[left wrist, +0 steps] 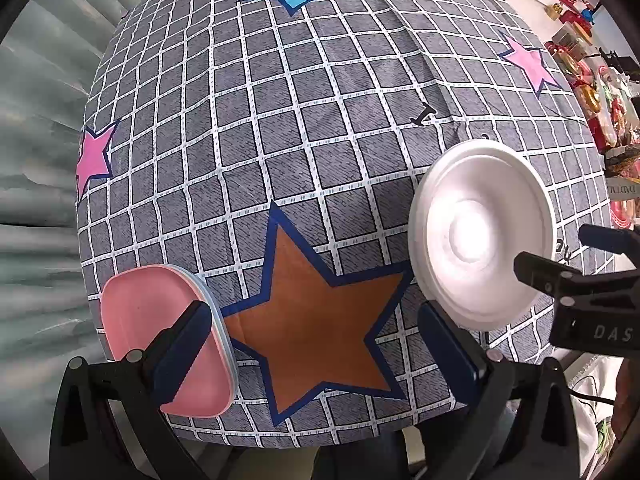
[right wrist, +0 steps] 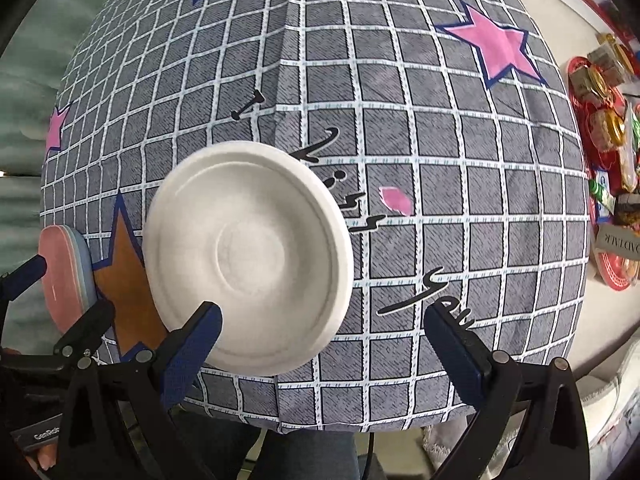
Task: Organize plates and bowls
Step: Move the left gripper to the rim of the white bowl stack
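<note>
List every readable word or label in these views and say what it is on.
"DAS": right gripper's body, cut off at the frame edge.
"GenRob": left gripper's body, cut off.
Black script letters on the tablecloth: not legible as words.
Sign beside the table: seen reversed, unclear.

On the checked cloth [left wrist: 320,120]: 1 white round plate [left wrist: 480,236] at right, 1 stack of rounded-rectangular plates [left wrist: 160,332], pink on top, lower left; stack count unclear. 2 grippers.
</note>
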`<state>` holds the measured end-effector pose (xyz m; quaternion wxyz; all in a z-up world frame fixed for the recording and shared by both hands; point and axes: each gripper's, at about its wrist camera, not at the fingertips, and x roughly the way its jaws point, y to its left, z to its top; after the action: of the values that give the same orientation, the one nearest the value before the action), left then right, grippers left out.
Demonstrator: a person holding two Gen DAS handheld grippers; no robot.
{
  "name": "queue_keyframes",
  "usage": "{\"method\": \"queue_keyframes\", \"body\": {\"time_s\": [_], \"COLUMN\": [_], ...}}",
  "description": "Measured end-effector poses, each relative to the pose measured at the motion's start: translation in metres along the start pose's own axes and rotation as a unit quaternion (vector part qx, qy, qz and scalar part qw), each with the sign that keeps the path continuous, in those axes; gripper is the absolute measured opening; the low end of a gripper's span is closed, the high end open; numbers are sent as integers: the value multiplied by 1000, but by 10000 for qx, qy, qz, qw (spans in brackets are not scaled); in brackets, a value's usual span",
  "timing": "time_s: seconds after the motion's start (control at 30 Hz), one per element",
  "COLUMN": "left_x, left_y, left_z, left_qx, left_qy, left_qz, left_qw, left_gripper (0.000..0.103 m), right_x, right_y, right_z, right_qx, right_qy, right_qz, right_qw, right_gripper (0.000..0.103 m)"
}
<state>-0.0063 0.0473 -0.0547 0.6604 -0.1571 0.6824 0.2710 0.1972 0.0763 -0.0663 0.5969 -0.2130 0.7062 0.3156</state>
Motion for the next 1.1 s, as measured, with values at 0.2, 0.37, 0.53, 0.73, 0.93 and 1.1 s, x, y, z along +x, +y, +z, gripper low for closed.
{"method": "queue_keyframes", "body": {"time_s": [0.2, 0.37, 0.53, 0.73, 0.93, 1.1], "left_x": [-3, -5, -6, -14, -14, -22], "left_y": [-14, -32, -48, -65, -65, -67], "left_z": [-9, -16, -22, -22, -17, -25], "left_qx": [-98, -301, -660, -599, -732, -629], "left_qy": [42, 81, 236, 263, 290, 287], "left_qz": [36, 120, 175, 348, 355, 370], "left_qw": [9999, 9994, 9974, 9973, 9963, 9969], "left_gripper": [103, 103, 103, 103, 103, 103], "right_x": [-8, -11, -9, -12, -16, -27], "right_y": [-8, -24, -37, -68, -86, -73], "right_z": [1, -3, -3, -8, -4, 7], "right_qx": [-150, -387, -754, -799, -806, -764], "right_qy": [20, 62, 147, 182, 107, 125], "right_qz": [-60, 46, 117, 221, 268, 289], "right_qw": [9999, 9992, 9970, 9964, 9963, 9966], "right_gripper": [101, 101, 102, 101, 101, 101]}}
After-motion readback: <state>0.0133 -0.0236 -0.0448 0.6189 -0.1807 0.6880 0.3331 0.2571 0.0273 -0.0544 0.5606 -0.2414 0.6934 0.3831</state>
